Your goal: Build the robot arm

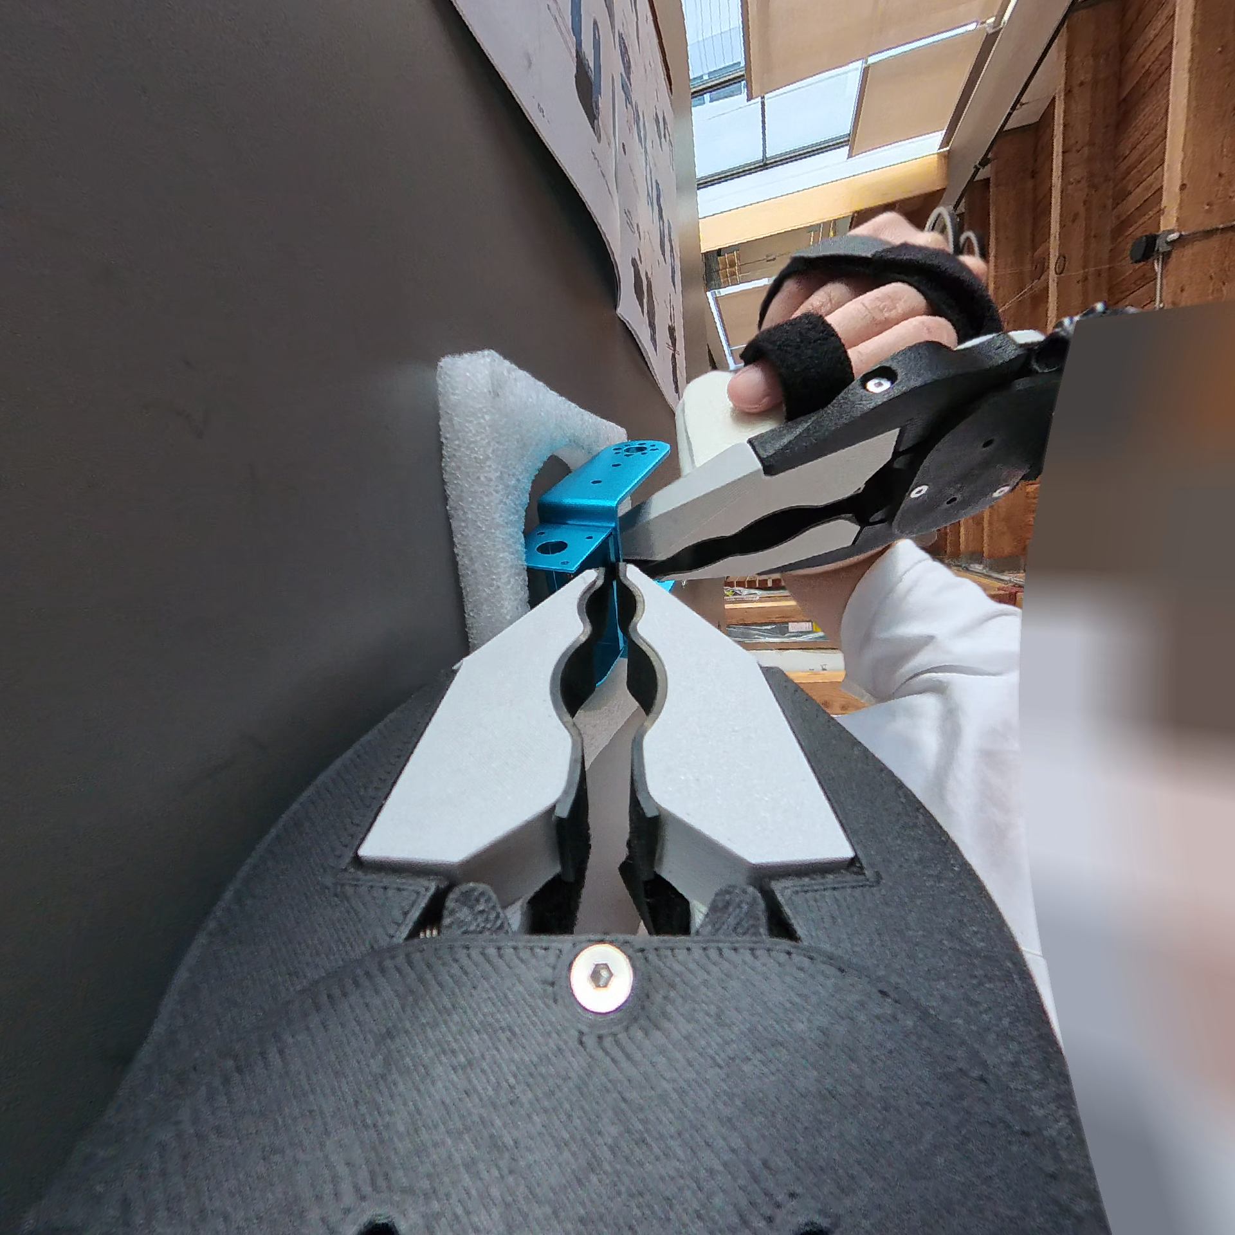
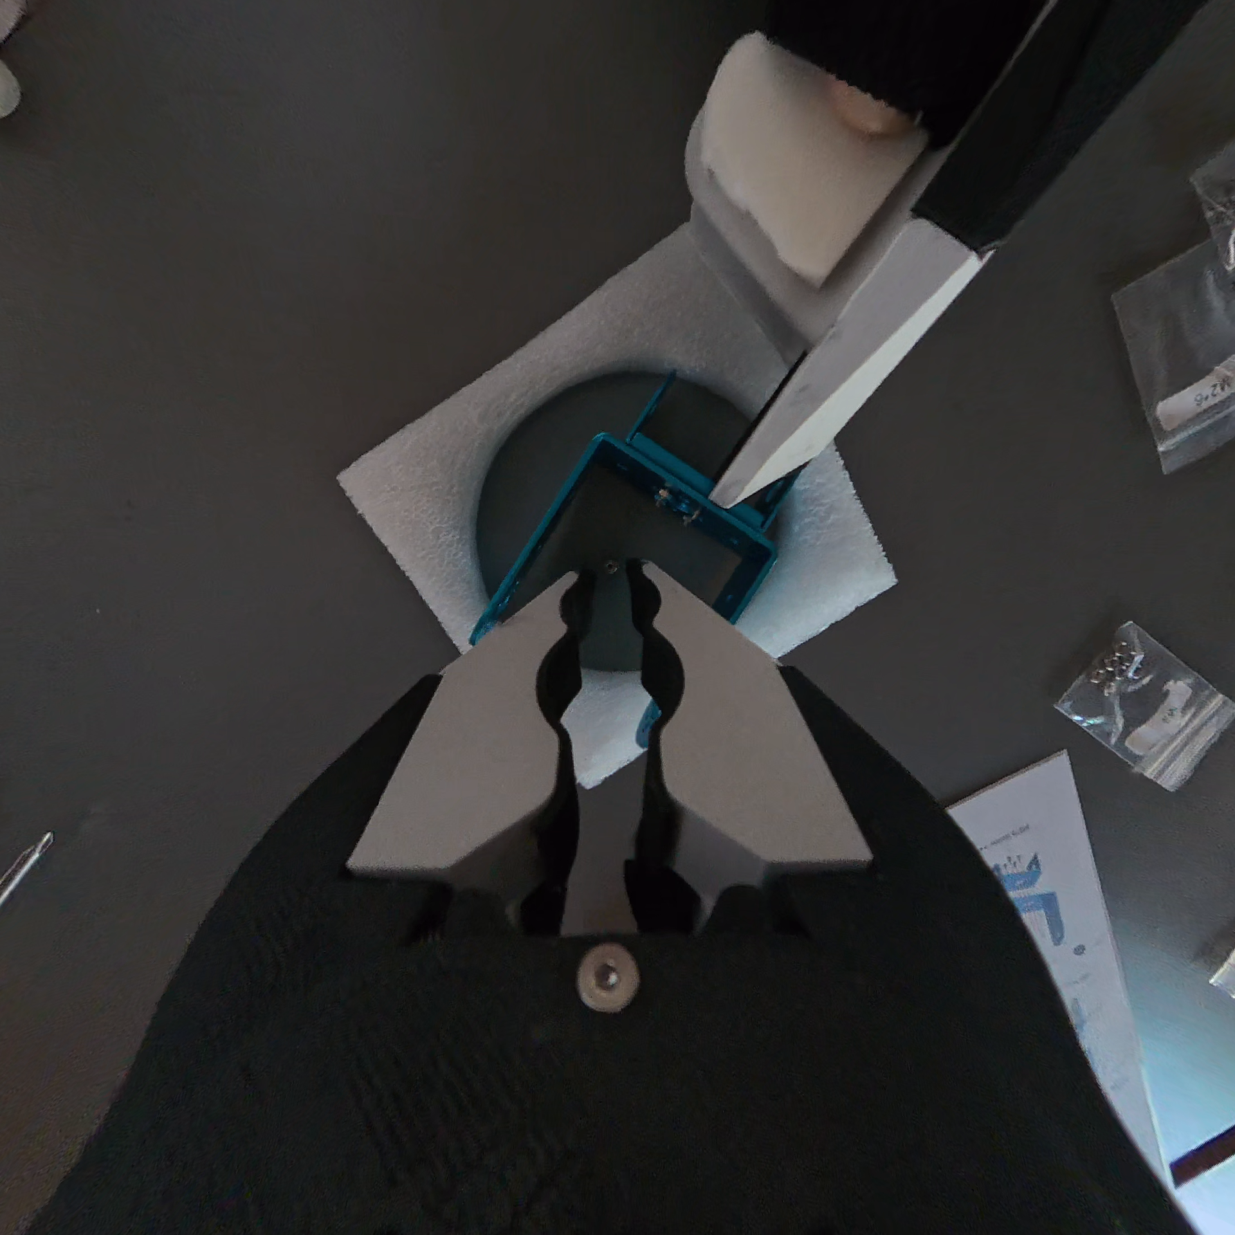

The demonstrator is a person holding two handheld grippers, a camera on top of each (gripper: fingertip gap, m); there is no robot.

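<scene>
Blue metal brackets [image 2: 668, 494] stand joined together in the round hole of a white foam block [image 2: 414, 494] on a dark table [image 2: 200, 401]. My left gripper [image 1: 611, 571] is shut on a thin blue bracket wall [image 1: 605, 635]. In the right wrist view it comes in from the upper right [image 2: 735, 494]. My right gripper [image 2: 609, 568] is nearly closed, pinching a small metal fastener at its tips, just over the bracket frame. In the left wrist view it comes from the right [image 1: 625, 541] and touches the brackets [image 1: 601, 478] next to the foam [image 1: 494, 454].
Clear bags of small hardware [image 2: 1176, 361] [image 2: 1143, 702] and a printed sheet [image 2: 1042, 935] lie on the table at the right. A thin metal tool [image 2: 27, 862] lies at the left edge. A person's strapped hand [image 1: 869, 321] holds the right gripper. My left and right fingertips are right by each other. Between my right fingertips and the white foam block [image 2: 414, 494] there is roughly 5 centimeters.
</scene>
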